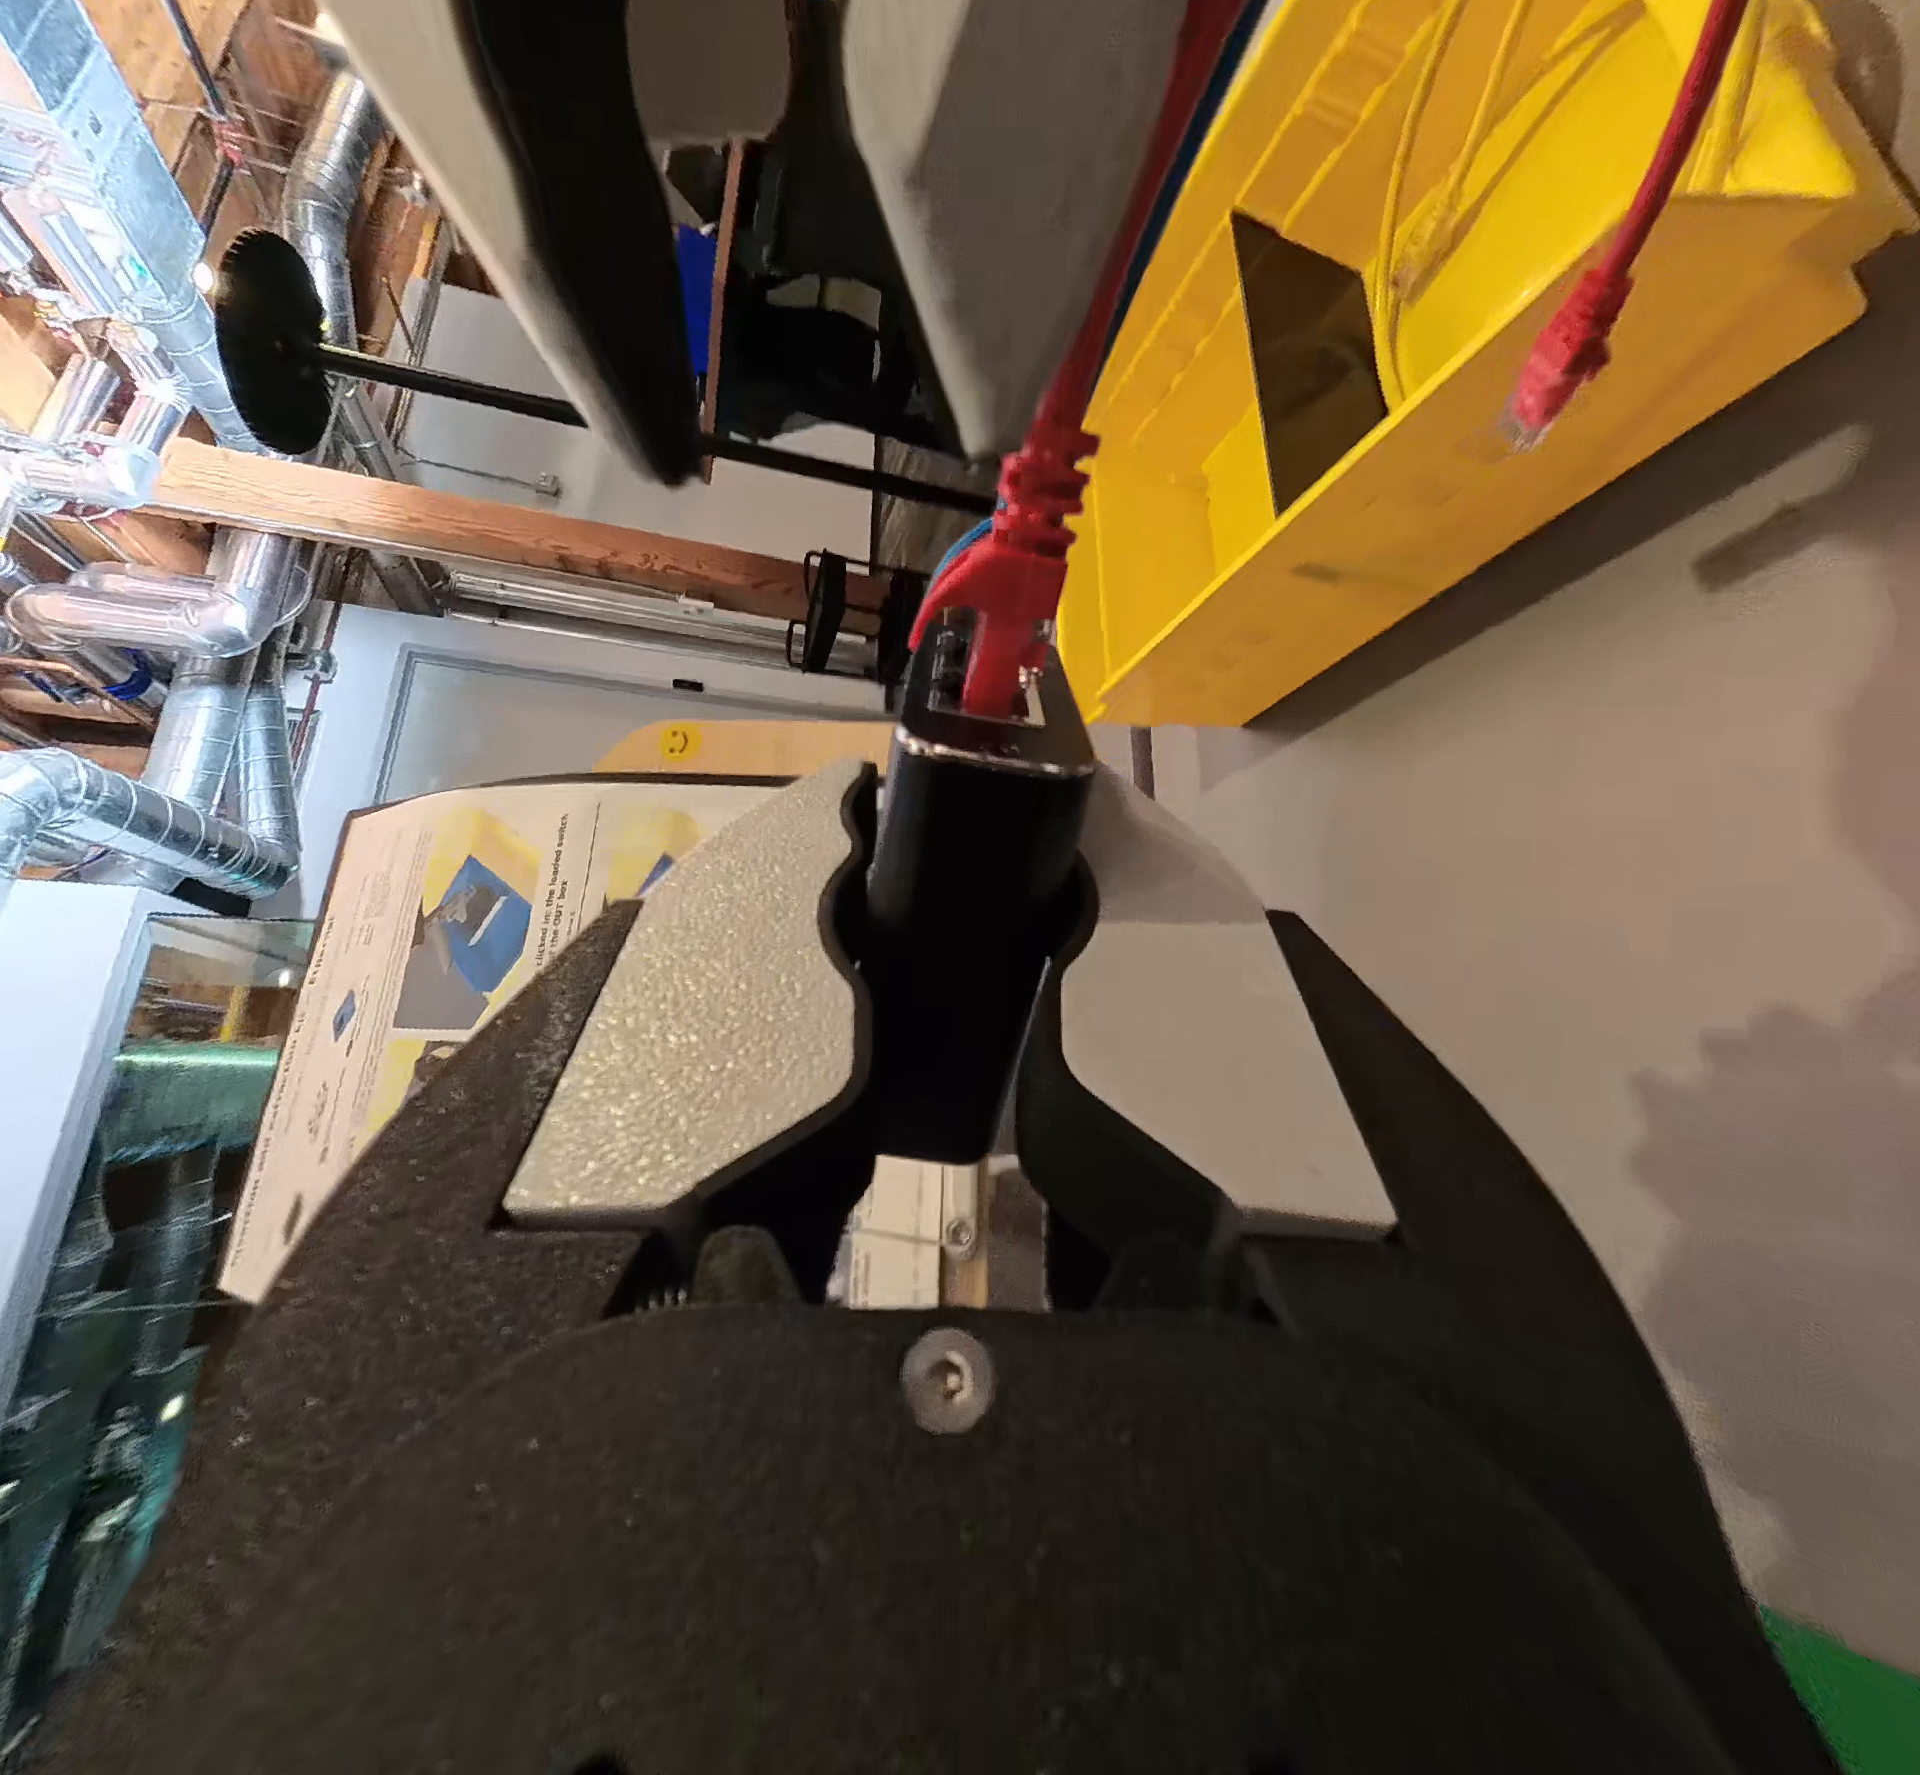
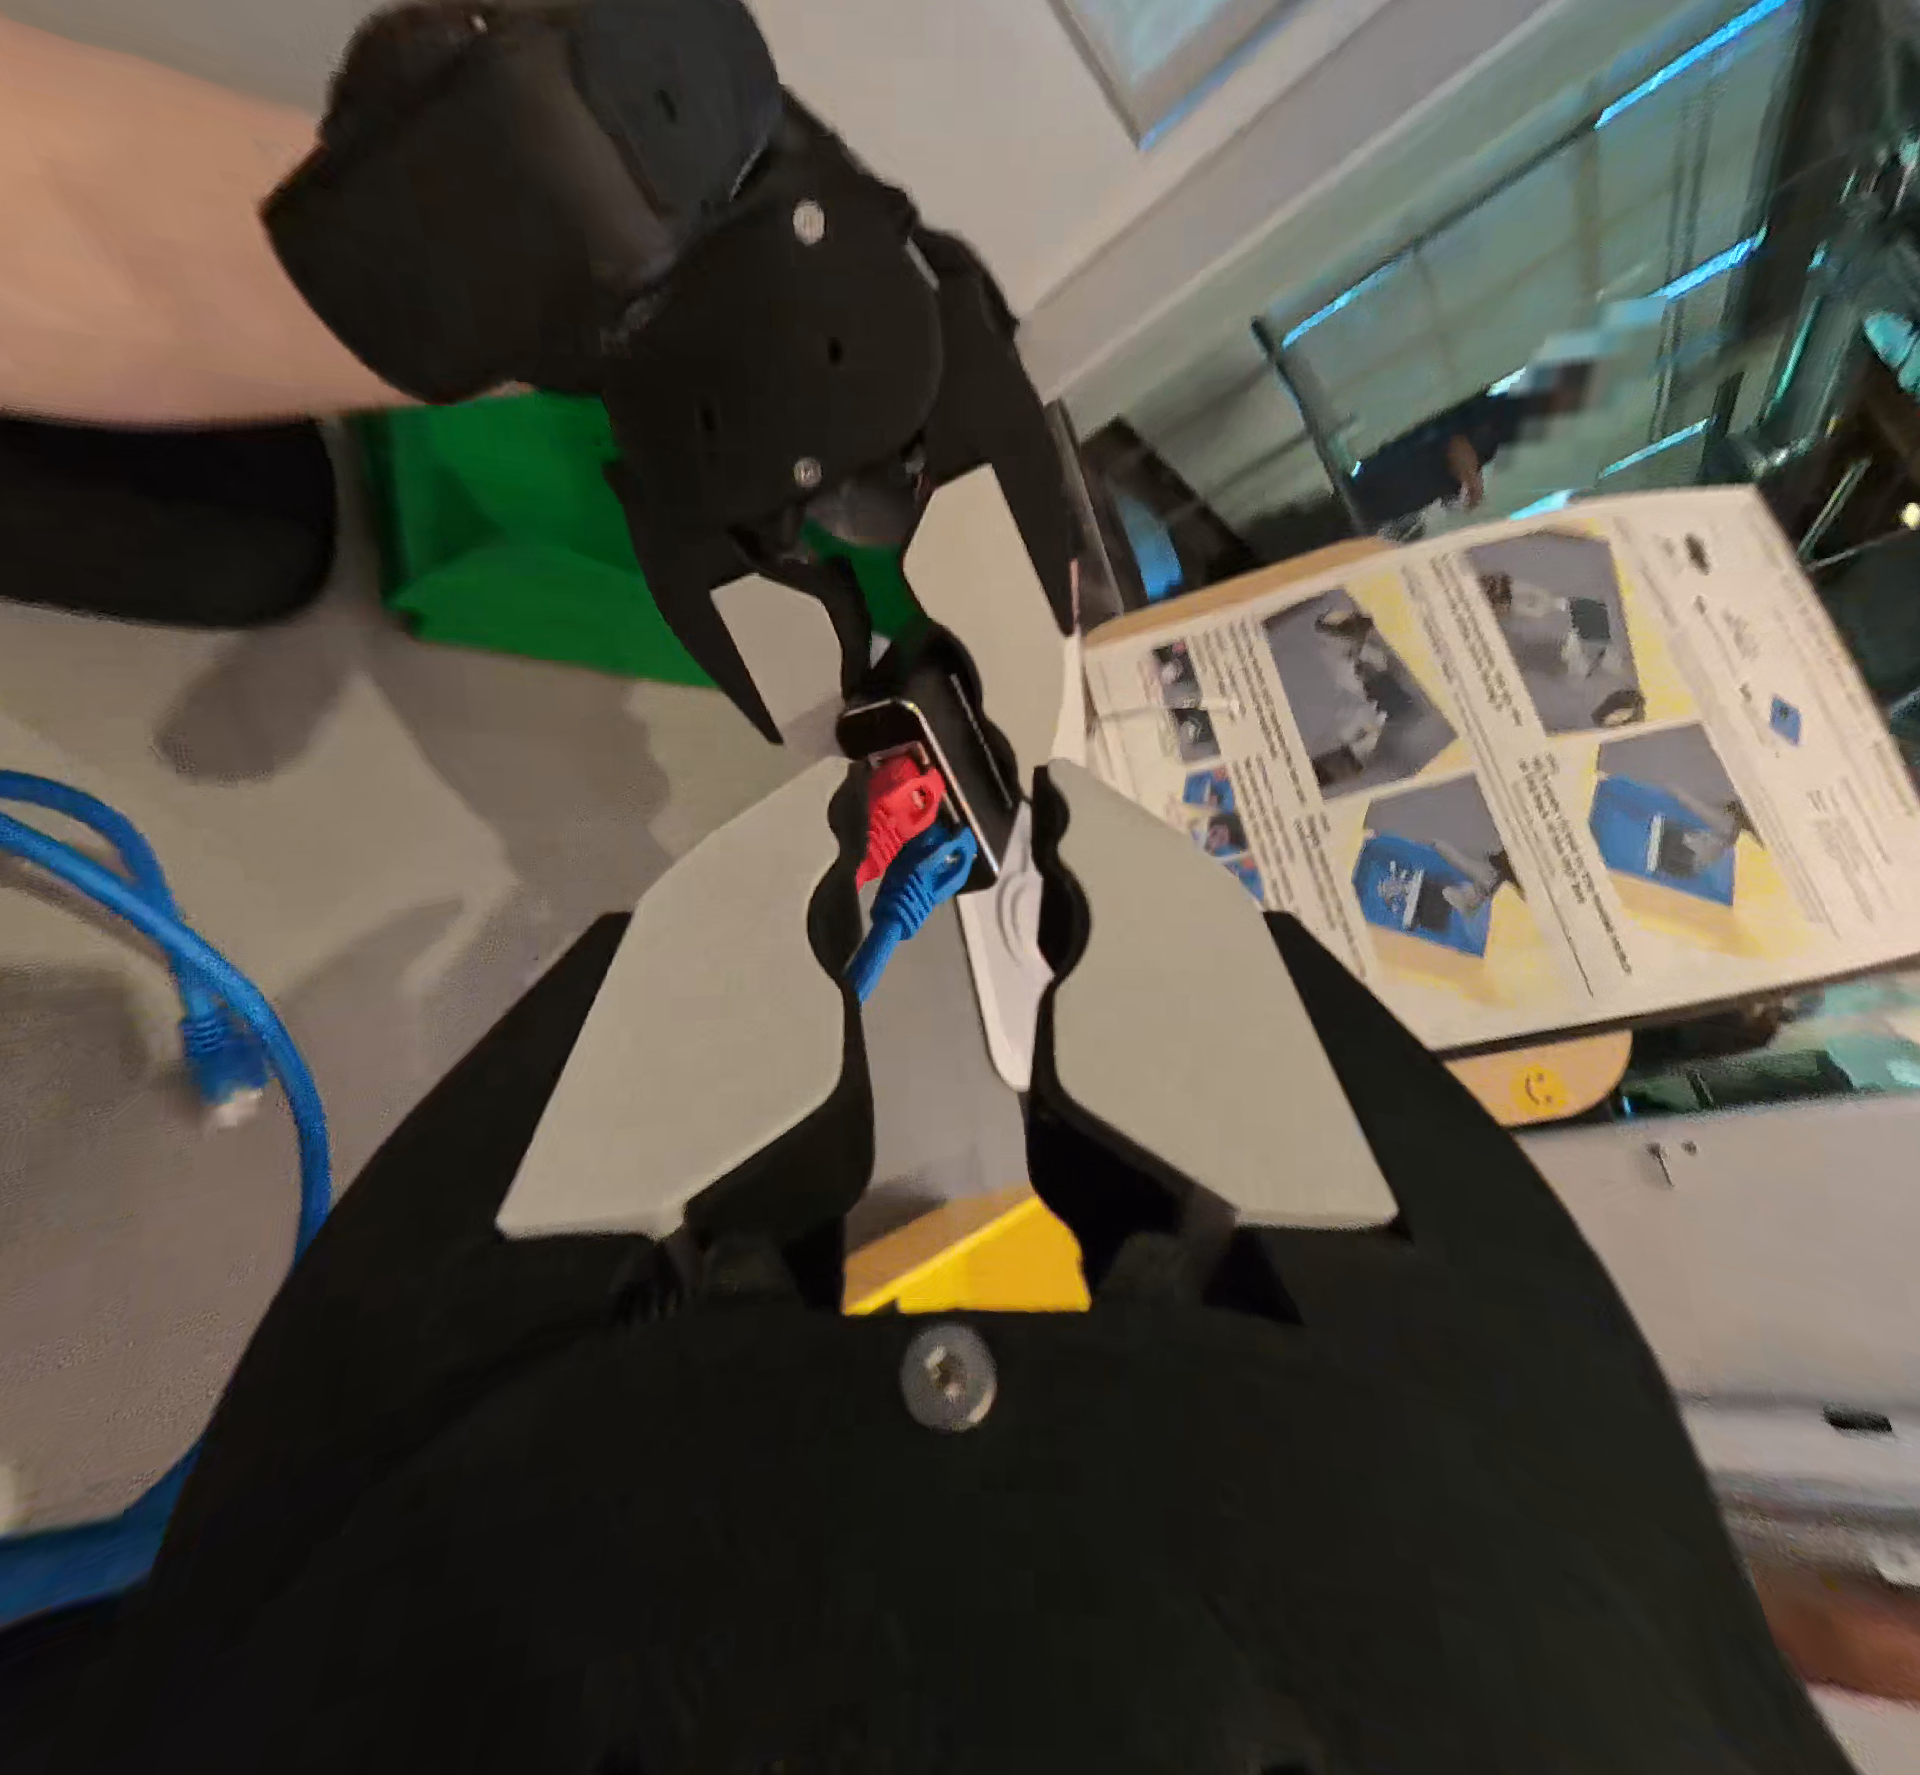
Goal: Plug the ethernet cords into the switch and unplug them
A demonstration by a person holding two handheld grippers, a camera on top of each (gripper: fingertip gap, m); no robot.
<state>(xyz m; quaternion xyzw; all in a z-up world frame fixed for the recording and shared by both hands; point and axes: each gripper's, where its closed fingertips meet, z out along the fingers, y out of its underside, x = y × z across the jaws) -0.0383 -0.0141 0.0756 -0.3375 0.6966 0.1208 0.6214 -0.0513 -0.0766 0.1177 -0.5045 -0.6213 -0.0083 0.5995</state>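
Note:
My left gripper (image 1: 982, 790) is shut on a black switch (image 1: 966, 946) and holds it above the grey table. A red ethernet cord (image 1: 1029, 530) is plugged into its end, with a blue plug (image 1: 961, 562) beside it. In the right wrist view the switch (image 2: 966, 738) sits in the left gripper (image 2: 914, 676), held by a gloved hand. The red plug (image 2: 902, 806) and blue plug (image 2: 925, 878) sit in neighbouring ports. My right gripper (image 2: 940, 780) is partly open at the plugs; the blue cord runs between its fingers. It shows blurred at the top of the left wrist view (image 1: 826, 458).
A yellow bin (image 1: 1455, 478) on the table holds yellow cords (image 1: 1423, 250); the red cord's loose plug (image 1: 1558, 354) hangs over it. Another blue cord (image 2: 260, 998) with a loose plug lies at left. A green bin (image 2: 499, 520) and an instruction sheet (image 2: 1507, 769) stand nearby. Left tips to right tips: about 7 centimeters.

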